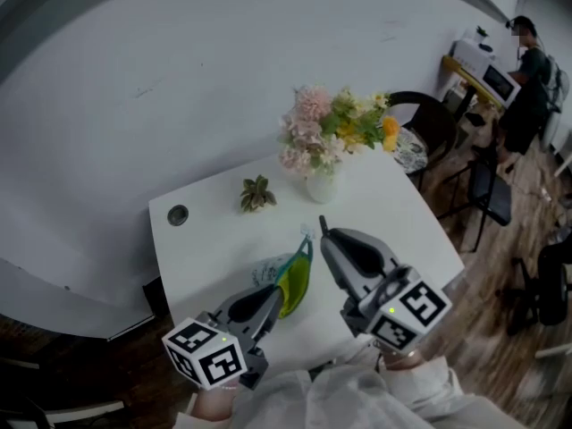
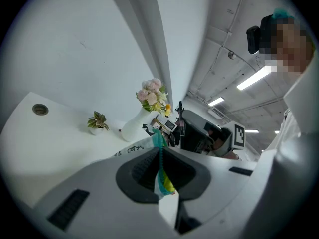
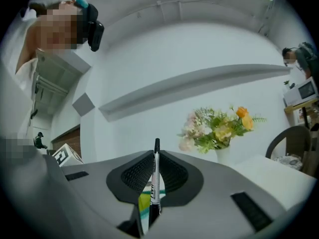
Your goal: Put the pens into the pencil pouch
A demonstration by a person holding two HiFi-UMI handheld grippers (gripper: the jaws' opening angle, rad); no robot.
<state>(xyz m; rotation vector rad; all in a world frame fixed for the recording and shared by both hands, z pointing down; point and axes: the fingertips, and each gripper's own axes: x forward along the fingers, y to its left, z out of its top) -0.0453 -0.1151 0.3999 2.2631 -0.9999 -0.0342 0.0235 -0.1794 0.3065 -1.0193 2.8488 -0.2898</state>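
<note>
Nearest the camera, pale sleeves (image 1: 357,400) fill the lower edge of the head view, with both tools held out over a white counter (image 1: 206,248).

Left hand-held gripper (image 1: 273,298): jaws closed on the edge of the pencil pouch (image 1: 293,280). Its own view confirms this, with the pads of the left hand-held gripper (image 2: 160,169) pressed on a thin fold of the pencil pouch (image 2: 142,147), which is white with teal and yellow. In the head view the pouch runs up and away from the jaws over the middle of the counter. Whether it rests on the surface cannot be determined.

Right hand-held gripper (image 1: 326,239): jaws clamped on one pen (image 1: 322,225), whose dark tip projects past the jaws, just beside the far end of the pouch. In its own view the right hand-held gripper (image 3: 155,171) pinches the pen (image 3: 156,180) between the pads. The barrel is white with print and the black end stands up. A yellow and teal patch of the pouch shows below the jaws.

Further back on the counter: a round grommet (image 1: 178,214) near the left edge, a small potted plant (image 1: 257,193), and a white vase (image 1: 322,186) of pink and yellow flowers (image 1: 335,128) near the far edge.

Beyond the counter: a dark chair (image 1: 438,119), a plain wall (image 1: 179,61), and at far right a person (image 1: 527,79) beside a microwave (image 1: 496,80).
</note>
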